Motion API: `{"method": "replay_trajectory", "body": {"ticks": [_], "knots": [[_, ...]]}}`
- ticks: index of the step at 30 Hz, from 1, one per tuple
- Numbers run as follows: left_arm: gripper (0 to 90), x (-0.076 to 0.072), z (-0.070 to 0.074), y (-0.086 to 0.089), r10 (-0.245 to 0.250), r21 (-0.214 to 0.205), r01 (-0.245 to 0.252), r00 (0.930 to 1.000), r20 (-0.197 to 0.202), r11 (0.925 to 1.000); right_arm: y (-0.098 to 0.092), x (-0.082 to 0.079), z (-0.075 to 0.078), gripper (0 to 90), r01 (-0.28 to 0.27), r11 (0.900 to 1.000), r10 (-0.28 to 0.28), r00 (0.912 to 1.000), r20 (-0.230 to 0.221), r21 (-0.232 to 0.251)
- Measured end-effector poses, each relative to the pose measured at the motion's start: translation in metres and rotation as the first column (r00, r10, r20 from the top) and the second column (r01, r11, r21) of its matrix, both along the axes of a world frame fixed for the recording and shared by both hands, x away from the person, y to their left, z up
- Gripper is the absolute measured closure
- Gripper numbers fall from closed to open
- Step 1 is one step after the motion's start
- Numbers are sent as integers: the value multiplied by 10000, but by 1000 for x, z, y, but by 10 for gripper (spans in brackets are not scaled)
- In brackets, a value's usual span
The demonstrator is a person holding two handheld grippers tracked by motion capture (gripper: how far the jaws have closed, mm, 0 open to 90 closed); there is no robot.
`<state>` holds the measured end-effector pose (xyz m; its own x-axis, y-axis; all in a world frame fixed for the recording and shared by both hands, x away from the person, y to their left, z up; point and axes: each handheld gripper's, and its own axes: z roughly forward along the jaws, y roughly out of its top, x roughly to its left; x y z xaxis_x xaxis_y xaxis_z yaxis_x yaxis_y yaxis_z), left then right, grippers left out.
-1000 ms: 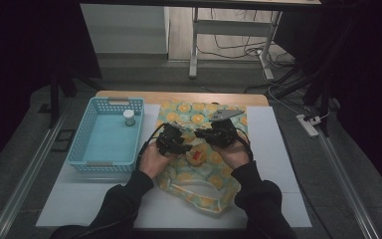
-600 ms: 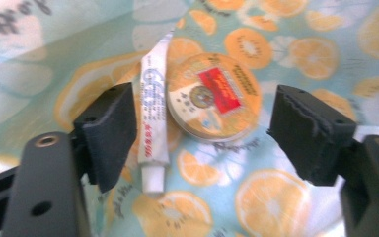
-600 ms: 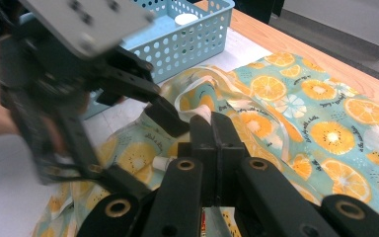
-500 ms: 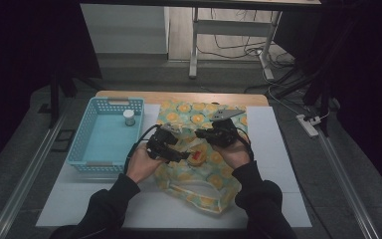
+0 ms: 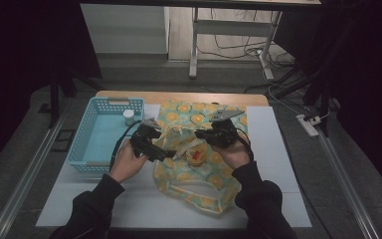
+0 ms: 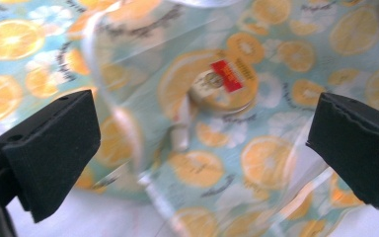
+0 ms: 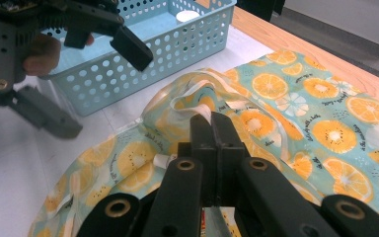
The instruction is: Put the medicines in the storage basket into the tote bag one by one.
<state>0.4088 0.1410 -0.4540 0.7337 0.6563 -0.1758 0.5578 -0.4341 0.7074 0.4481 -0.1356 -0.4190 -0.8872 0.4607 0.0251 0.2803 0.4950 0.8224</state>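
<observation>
Item: bag (image 5: 199, 164), thin fabric or film printed with orange slices, lying crumpled on the white mat (image 5: 278, 164) at mid-table, just right of the blue basket (image 5: 104, 134).

Contents: we see a small round tin (image 6: 223, 84) with a red label inside the mouth; a small white jar (image 5: 128, 117) stands in the basket's far corner.

Handling: we judge the bag soft, light and limp, likely to sag and slide on the mat; its rim and pale strap (image 7: 197, 94) give the best hold. The tin looks stiff and smooth, best pinched across its sides.

Tools: our right gripper (image 7: 211, 123) is clamped on the bag's raised rim, holding the mouth up. Our left gripper (image 6: 202, 143) has just been opening; its jaws stand wide apart above the mouth, gripping nothing.
</observation>
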Motion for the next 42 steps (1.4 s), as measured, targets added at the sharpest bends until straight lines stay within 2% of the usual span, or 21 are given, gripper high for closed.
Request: {"method": "replay_trajectory", "body": {"ticks": [3, 8, 12, 17, 20, 23, 26, 29, 31, 33, 37, 39, 42], "knots": [[0, 1, 2, 11, 53, -240, -56, 9999, -137, 9997, 0, 0, 0, 900, -4, 10000, 4, 10000, 14, -14], [0, 2, 6, 30, 404, 43, -404, 9991, -87, 9992, -1, -1, 2, 900, -17, 10000, 17, 10000, 49, 23], [0, 6, 4, 47, 692, -104, -692, 9976, -11, 9975, 0, -1, 2, 900, -19, 10000, 19, 10000, 44, -3], [0, 10, 4, 67, 1151, -58, -1151, 9933, 100, 9933, 0, -1, 2, 900, -5, 10000, 5, 10000, 28, 29], [0, 11, 2, 75, 1372, 65, -1372, 9905, 6, 9905, -2, 0, 2, 900, 4, 10000, -4, 10000, 14, 16], [0, 11, 1, 81, 1618, -104, -1618, 9868, -33, 9868, -2, 0, 2, 900, 5, 10000, -5, 10000, 34, 70], [0, 14, 1, 88, 1871, 164, -1873, 9823, 93, 9822, -2, -1, 3, 900, 8, 10000, -8, 10000, 43, 63], [0, 18, 0, 95, 2072, 201, -2075, 9782, 162, 9780, -1, -1, 2, 900, -24, 10000, 24, 10000, 24, 50], [0, 21, -1, 98, 2204, 423, -2212, 9751, 228, 9743, -1, -1, 3, 900, -28, 10000, 28, 10000, 30, 58], [0, 26, -3, 102, 2307, 622, -2314, 9728, 187, 9709, -1, -1, 3, 900, -23, 10000, 23, 10000, 37, 59], [0, 34, -8, 108, 2554, 680, -2549, 9668, 15, 9646, -1, -1, 3, 900, -22, 10000, 22, 10000, 44, 66], [0, 38, -9, 110, 2758, 940, -2754, 9612, 87, 9567, -1, -1, 3, 900, -38, 10000, 37, 10000, 38, 71], [0, 44, -10, 114, 3233, 1038, -3228, 9462, 124, 9408, -1, -1, 3, 900, -28, 10000, 28, 10000, 32, 91]]}}
